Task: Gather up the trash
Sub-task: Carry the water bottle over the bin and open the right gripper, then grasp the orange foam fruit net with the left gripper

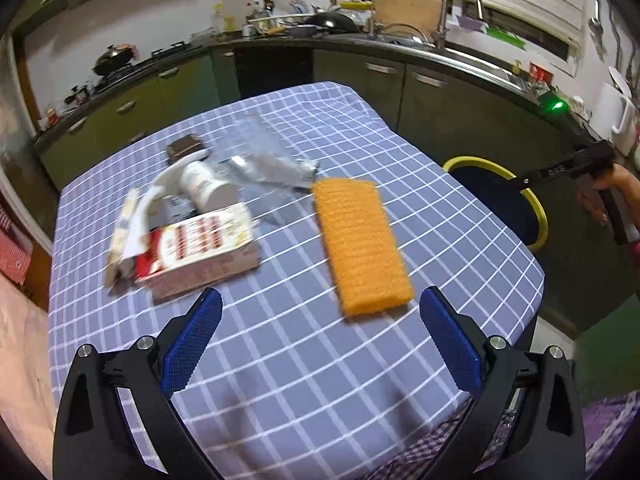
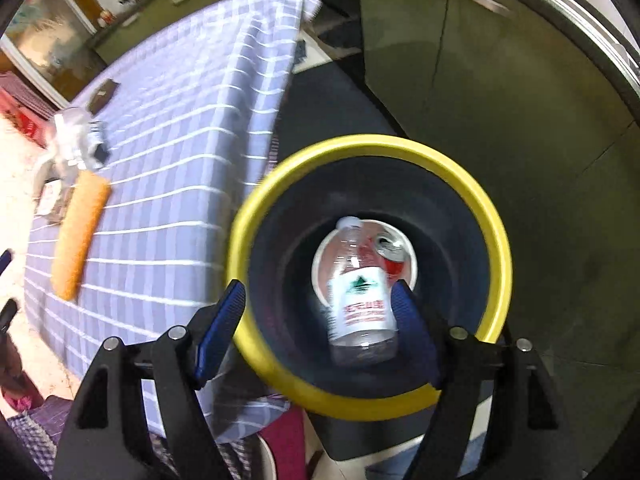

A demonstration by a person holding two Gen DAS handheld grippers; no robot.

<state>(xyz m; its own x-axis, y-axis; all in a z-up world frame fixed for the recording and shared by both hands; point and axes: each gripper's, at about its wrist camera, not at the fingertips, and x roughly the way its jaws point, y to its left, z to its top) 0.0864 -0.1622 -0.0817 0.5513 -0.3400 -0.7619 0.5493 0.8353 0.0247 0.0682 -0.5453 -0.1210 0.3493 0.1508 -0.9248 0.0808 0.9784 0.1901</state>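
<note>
My right fingers (image 2: 320, 300) are spread above the bin (image 2: 486, 200), the bottle (image 2: 358, 300) dropping between them. My left fingers (image 1: 320, 308), spread too, face the sponge (image 1: 360, 244) just ahead; closing on it looks next.

A home kitchen: green cabinets (image 1: 180, 88), sink faucet (image 1: 452, 4), wok (image 1: 114, 58) on stove, checked-cloth table (image 1: 360, 128).

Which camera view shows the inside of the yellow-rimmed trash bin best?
The right wrist view: it looks straight down into the trash bin, showing a plastic bottle and a red can inside. The left wrist view shows only part of the bin's rim beyond the table edge.
</note>
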